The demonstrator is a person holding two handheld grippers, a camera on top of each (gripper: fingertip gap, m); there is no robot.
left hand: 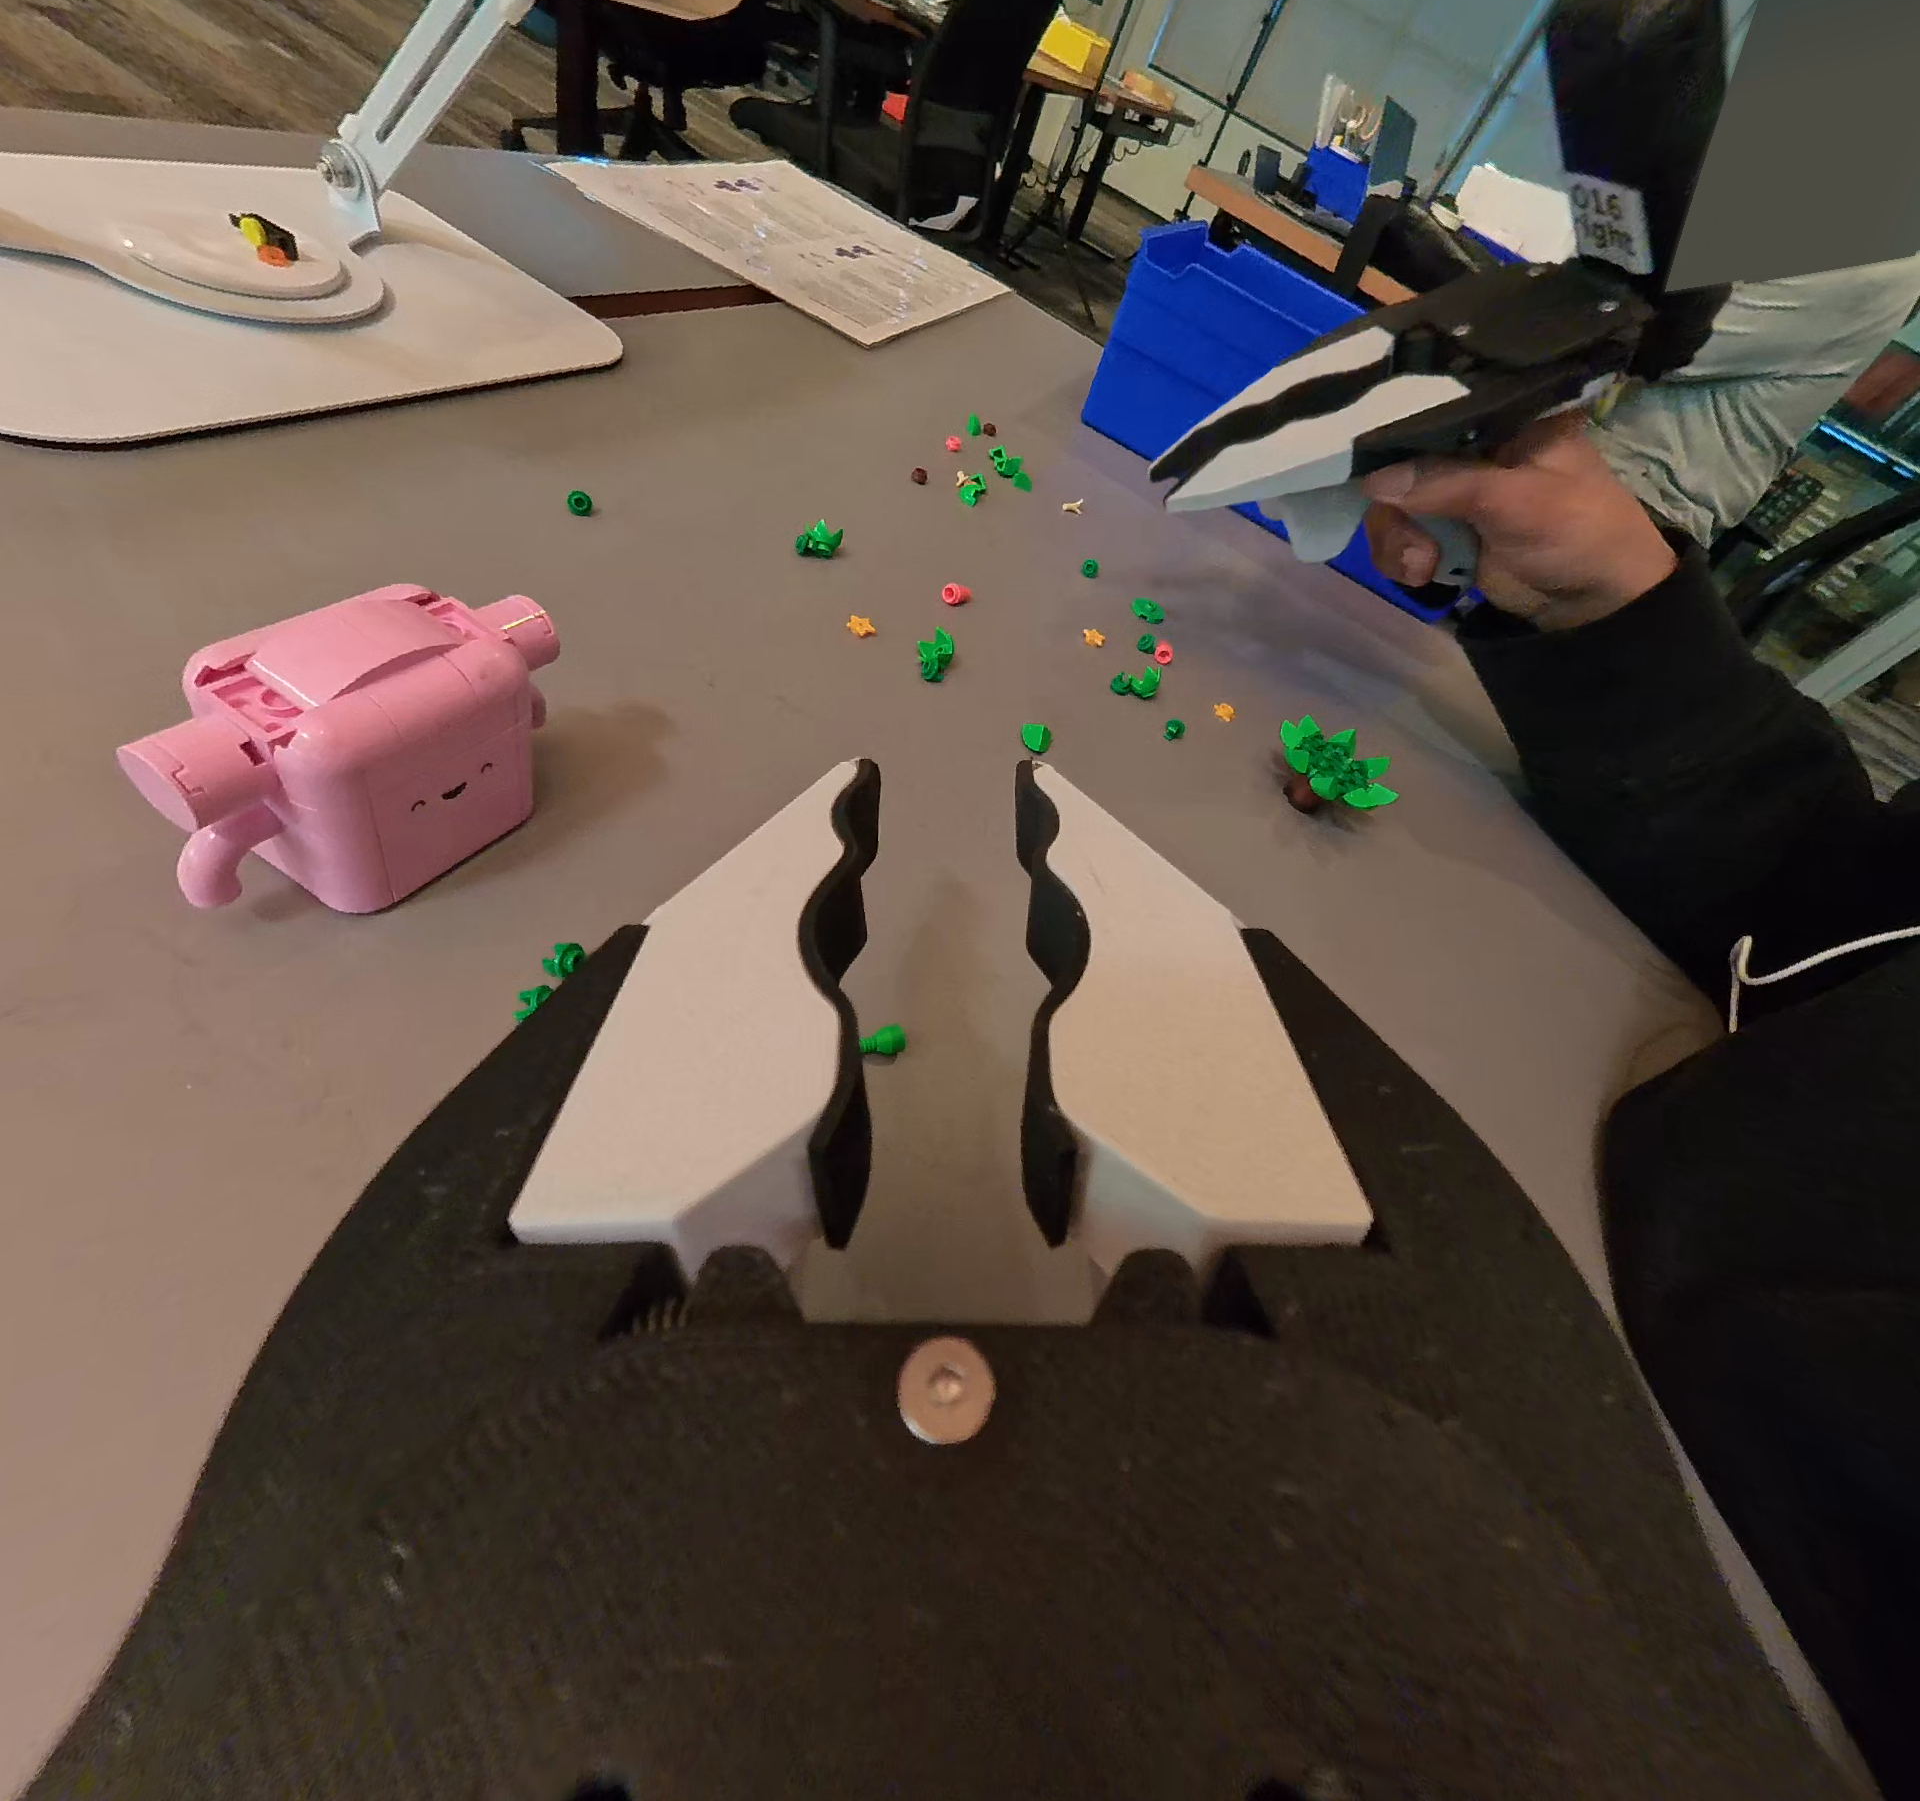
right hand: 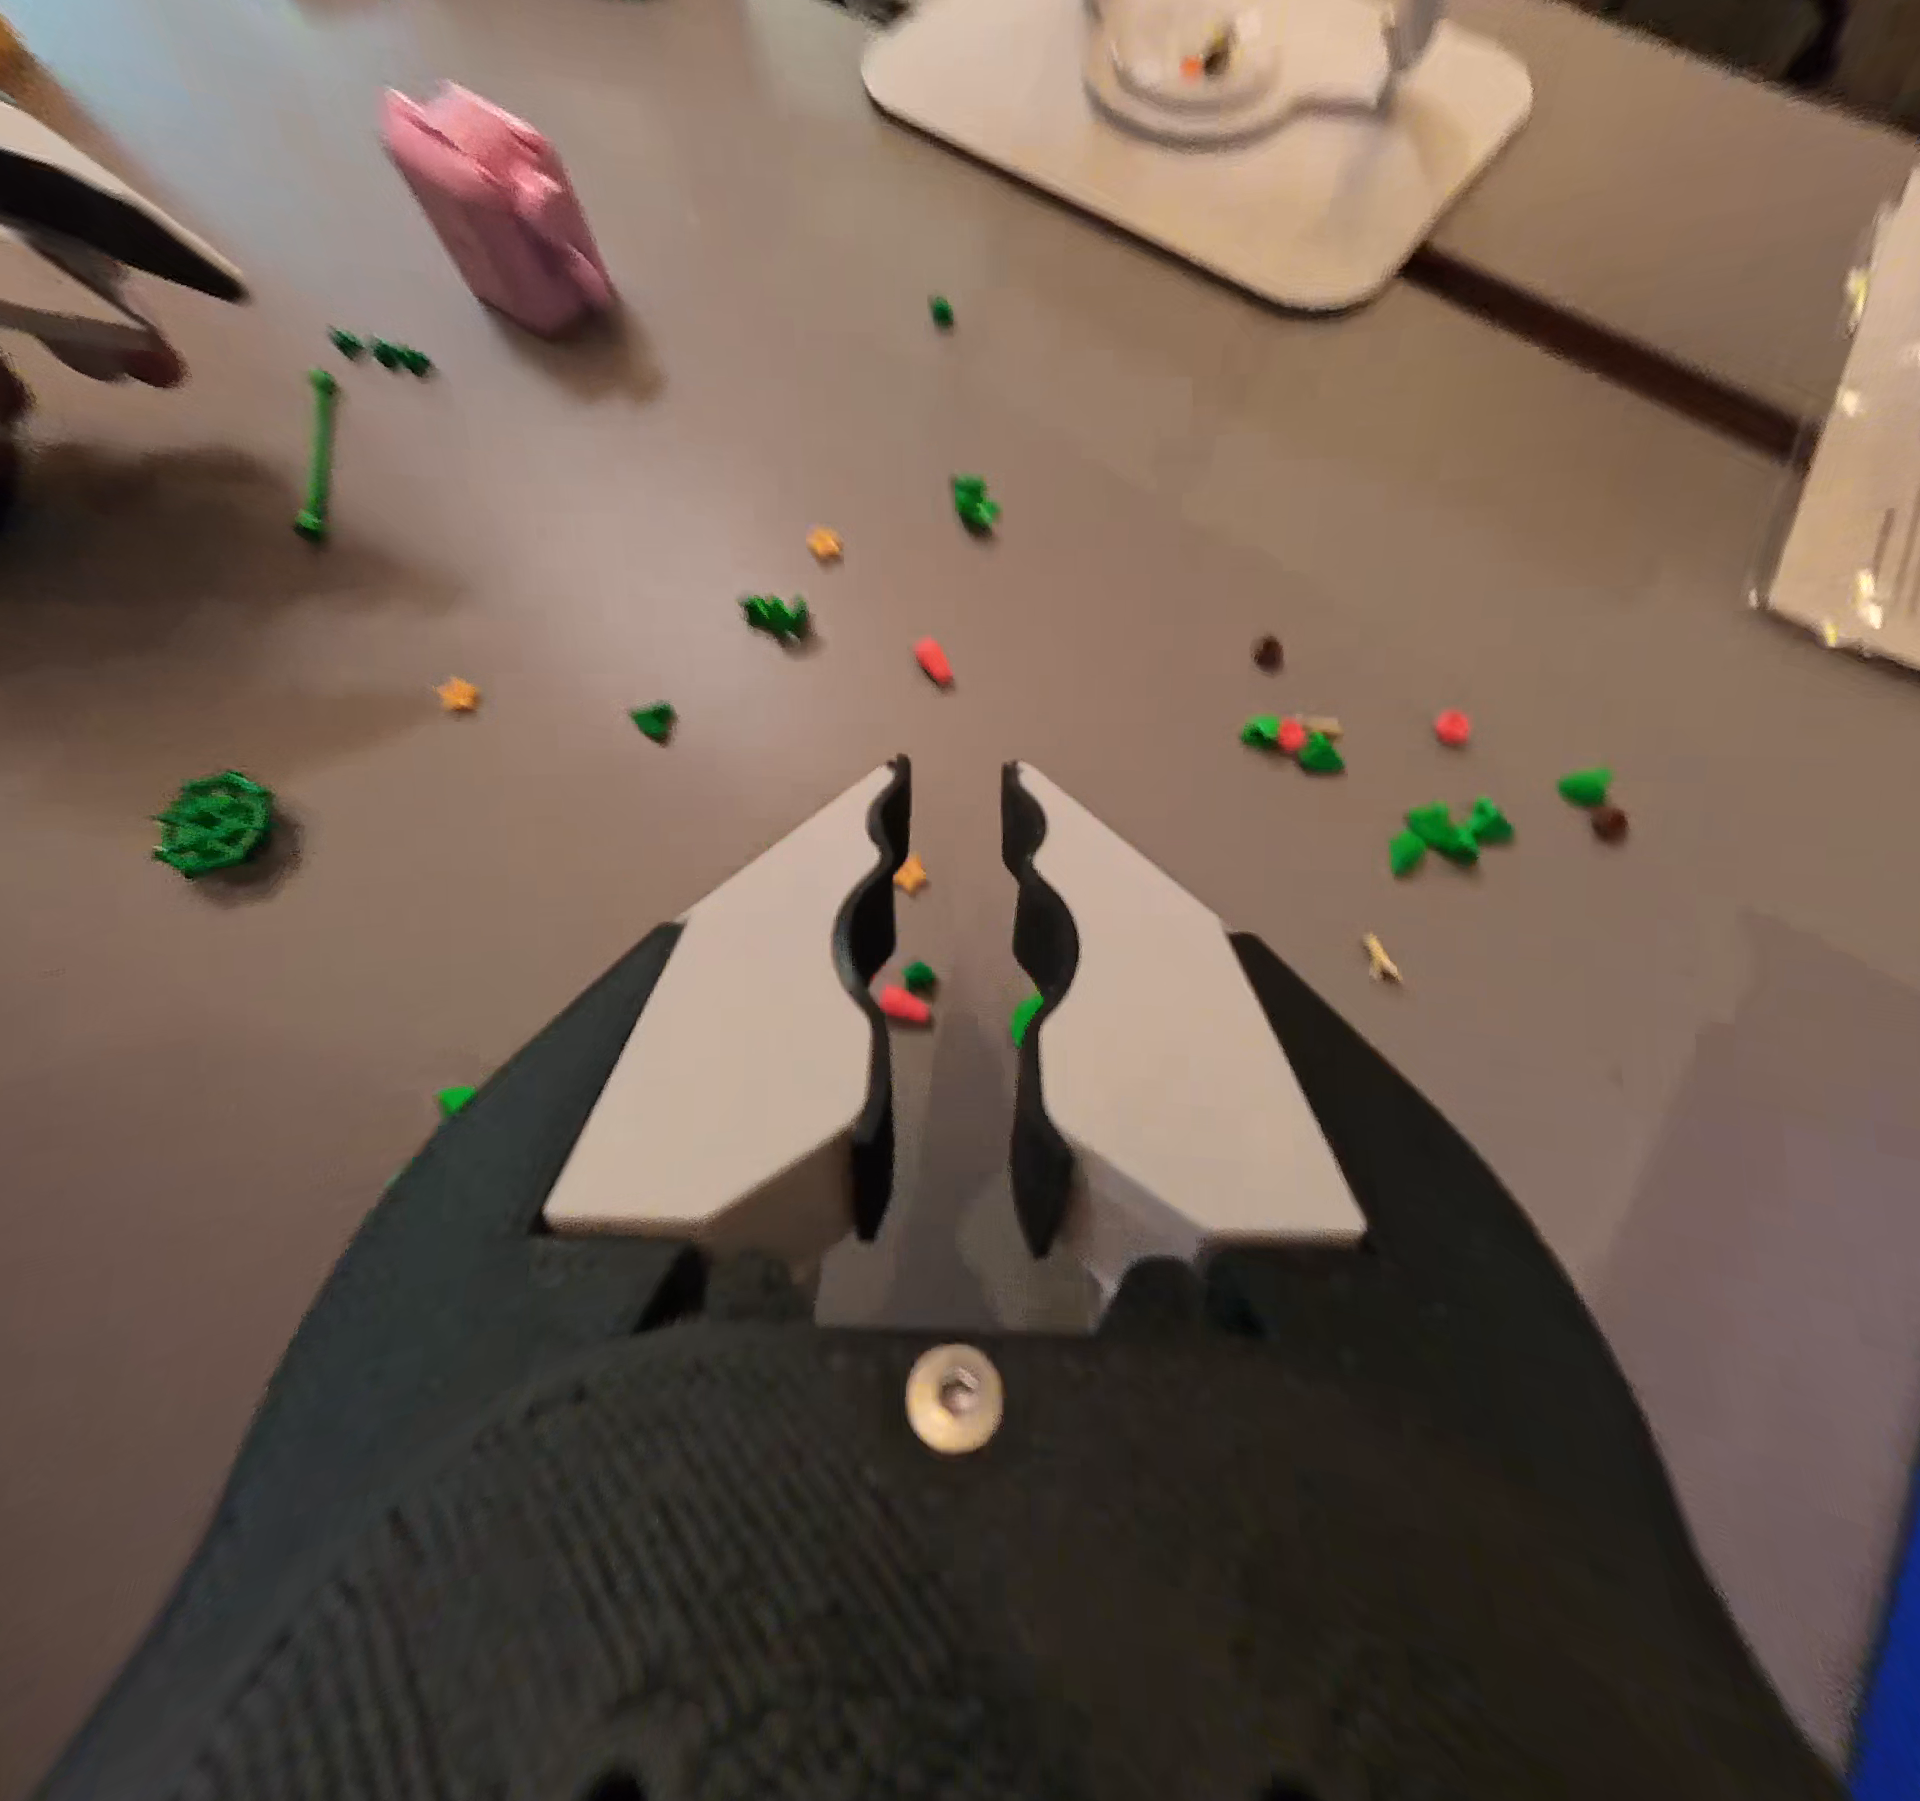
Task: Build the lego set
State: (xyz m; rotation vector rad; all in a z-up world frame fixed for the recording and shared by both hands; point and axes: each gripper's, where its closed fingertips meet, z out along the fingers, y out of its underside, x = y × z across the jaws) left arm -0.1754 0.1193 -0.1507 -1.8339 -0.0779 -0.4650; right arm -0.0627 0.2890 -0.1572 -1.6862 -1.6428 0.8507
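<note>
Left wrist view: both my grippers, left gripper (left hand: pixel 948 764) and right gripper (right hand: pixel 954 764), gape empty; green stem piece (left hand: pixel 883 1039) looks light, slippery — I'd pinch mid-shaft.

Left gripper (left hand: pixel 948 764) and right gripper (right hand: pixel 954 762): black ridged printed bodies, each with one silver screw, pale grey wedge fingers (left hand: pixel 727 972), wavy black inner pads. Person: black sleeve (left hand: pixel 1662 764), white drawstring cord.
</note>
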